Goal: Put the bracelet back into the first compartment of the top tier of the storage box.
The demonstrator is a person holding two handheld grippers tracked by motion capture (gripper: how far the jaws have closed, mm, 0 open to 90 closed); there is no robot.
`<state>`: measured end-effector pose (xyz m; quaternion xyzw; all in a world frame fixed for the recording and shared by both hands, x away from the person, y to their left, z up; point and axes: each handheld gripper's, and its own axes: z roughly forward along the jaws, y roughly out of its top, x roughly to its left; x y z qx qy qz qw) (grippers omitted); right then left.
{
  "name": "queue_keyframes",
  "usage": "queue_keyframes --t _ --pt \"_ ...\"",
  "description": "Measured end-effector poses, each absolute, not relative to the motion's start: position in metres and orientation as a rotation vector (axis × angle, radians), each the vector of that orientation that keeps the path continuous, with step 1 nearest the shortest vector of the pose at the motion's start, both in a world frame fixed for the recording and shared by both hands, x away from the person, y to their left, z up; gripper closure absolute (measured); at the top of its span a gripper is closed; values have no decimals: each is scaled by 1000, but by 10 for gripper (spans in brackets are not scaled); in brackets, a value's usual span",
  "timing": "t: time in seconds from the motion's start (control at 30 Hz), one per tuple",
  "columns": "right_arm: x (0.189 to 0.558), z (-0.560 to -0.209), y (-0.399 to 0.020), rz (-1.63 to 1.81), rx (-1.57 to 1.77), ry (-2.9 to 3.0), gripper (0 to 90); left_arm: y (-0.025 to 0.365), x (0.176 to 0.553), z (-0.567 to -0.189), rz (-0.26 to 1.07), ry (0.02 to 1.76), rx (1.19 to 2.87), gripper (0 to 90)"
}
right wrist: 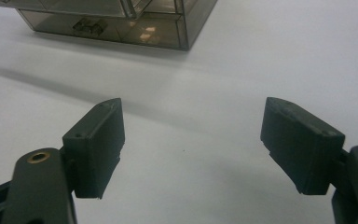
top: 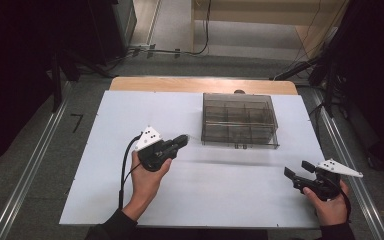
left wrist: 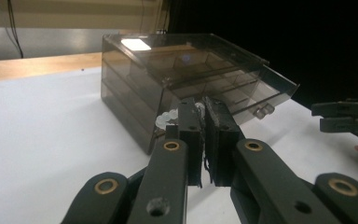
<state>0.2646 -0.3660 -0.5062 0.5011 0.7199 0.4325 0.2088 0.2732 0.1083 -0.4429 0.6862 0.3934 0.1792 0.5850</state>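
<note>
- The left tool [top: 180, 141] has its jaws clenched together, tips at the near left corner of the smoky plastic drawer box [top: 239, 120]. In the left gripper view a small clear knob [left wrist: 167, 119] sits just beside the left jaw; I cannot tell whether the jaws pinch it or merely touch it.
- The right tool [top: 296, 170] is released, jaws spread wide over bare counter [top: 130, 110] near the right edge, well apart from the box.
- The box stands toward the far edge of the counter, right of centre, with its drawer fronts facing the person. A second pair of knobs [left wrist: 263, 110] shows further along its front.
- Judged step: the left tool is working at the left drawer's knob, either gripping it or about to; the drawer looks shut or nearly so.
- The next move likely calls for a straight, level pull toward the near edge, so the knob does not slip from the tips.
- The light box may slide along; the free right tool could brace its right end.
</note>
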Motion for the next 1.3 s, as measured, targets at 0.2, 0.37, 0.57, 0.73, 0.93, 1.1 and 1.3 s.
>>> queue_keyframes --t 0.2,0.37,0.57,0.73,0.93,1.1,1.3 --pt "265 -506 -366 1204 1393 2004 205 100 280 -438 421 903 1602 869" --pt "265 -506 -366 1203 1392 2010 205 93 286 -437 413 896 1612 869" --pt "265 -507 -366 1200 1392 2011 205 84 293 -437 405 893 1618 869" --pt "266 -507 -366 1199 1388 2013 205 74 300 -435 402 878 1633 869" --pt "266 -507 -366 1201 1388 2015 205 61 309 -438 379 871 1660 868" --pt "266 -508 -365 1200 1387 2019 205 52 316 -441 369 871 1679 869" --pt "266 -508 -366 1199 1385 2024 205 45 322 -443 358 868 1691 868"
